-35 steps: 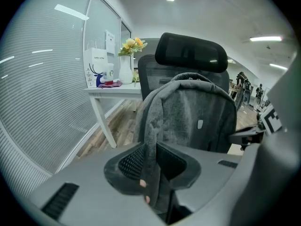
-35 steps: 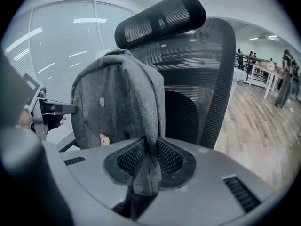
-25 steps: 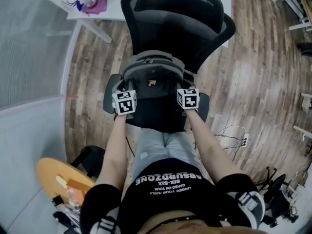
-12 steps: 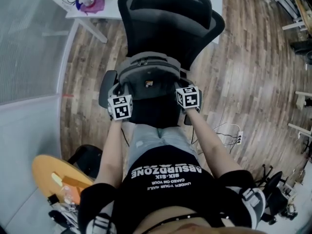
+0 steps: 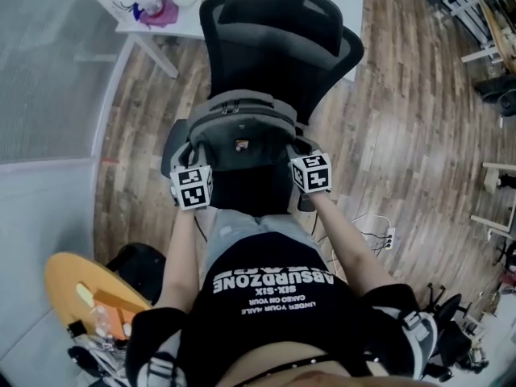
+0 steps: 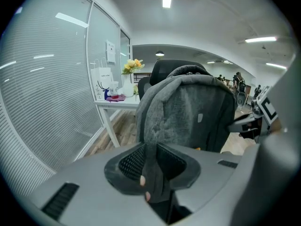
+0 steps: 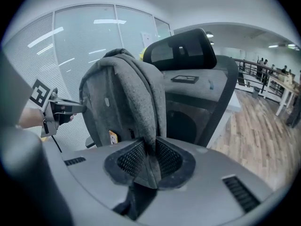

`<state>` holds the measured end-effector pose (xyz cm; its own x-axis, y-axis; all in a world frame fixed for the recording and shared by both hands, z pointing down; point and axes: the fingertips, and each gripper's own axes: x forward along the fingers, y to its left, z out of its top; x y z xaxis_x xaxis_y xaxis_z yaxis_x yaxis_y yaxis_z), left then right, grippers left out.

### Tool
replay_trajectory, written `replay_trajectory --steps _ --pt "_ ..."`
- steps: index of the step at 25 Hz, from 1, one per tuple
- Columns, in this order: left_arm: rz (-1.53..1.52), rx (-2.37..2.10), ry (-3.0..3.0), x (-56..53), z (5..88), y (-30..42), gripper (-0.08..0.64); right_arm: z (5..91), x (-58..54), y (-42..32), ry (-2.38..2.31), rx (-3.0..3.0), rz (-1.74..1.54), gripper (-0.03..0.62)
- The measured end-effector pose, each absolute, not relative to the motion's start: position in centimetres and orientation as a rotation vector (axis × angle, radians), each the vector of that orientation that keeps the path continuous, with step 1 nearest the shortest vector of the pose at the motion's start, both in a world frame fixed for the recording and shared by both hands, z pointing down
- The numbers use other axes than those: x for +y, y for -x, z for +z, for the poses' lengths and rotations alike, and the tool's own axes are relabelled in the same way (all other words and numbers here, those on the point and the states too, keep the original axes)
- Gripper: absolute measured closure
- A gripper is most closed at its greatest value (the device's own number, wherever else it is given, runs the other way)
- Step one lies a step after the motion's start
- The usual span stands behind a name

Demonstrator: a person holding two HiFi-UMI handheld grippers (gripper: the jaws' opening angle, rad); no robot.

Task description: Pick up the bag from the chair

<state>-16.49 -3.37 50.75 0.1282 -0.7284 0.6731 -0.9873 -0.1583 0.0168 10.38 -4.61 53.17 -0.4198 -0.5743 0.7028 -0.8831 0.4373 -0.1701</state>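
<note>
A grey backpack [image 5: 239, 127] stands upright over the seat of a black office chair [image 5: 274, 43]. My left gripper [image 5: 190, 185] holds its left side and my right gripper [image 5: 310, 170] its right side. In the left gripper view the jaws are shut on a grey fabric strap [image 6: 153, 173] of the backpack [image 6: 188, 112]. The right gripper view shows the same: the jaws pinch a grey strap [image 7: 146, 161] that runs up to the backpack [image 7: 122, 102]. The chair's back [image 7: 197, 88] rises behind it.
A white table [image 5: 173, 10] with bags and flowers stands behind the chair at the left, next to a glass wall with blinds [image 6: 42, 88]. A round wooden stool top [image 5: 76, 293] is at my lower left. Cables [image 5: 379, 236] lie on the wood floor at the right.
Both grippers have drawn back toward my body with the backpack's straps in them. The backpack has come forward and up from the seat.
</note>
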Motion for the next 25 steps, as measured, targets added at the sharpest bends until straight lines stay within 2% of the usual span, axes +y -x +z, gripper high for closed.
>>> replay_trajectory --steps 13,25 --pt "0.597 -1.694 -2.067 -2.5 44.0 16.2 0.477 47.4 -3.7 -10.7 -1.342 -2.192 0.811 0.523" --pt "0.344 -1.707 -2.164 -1.8 36.1 15.8 0.477 39.1 -3.3 -11.5 -1.476 -2.318 0.796 0.523"
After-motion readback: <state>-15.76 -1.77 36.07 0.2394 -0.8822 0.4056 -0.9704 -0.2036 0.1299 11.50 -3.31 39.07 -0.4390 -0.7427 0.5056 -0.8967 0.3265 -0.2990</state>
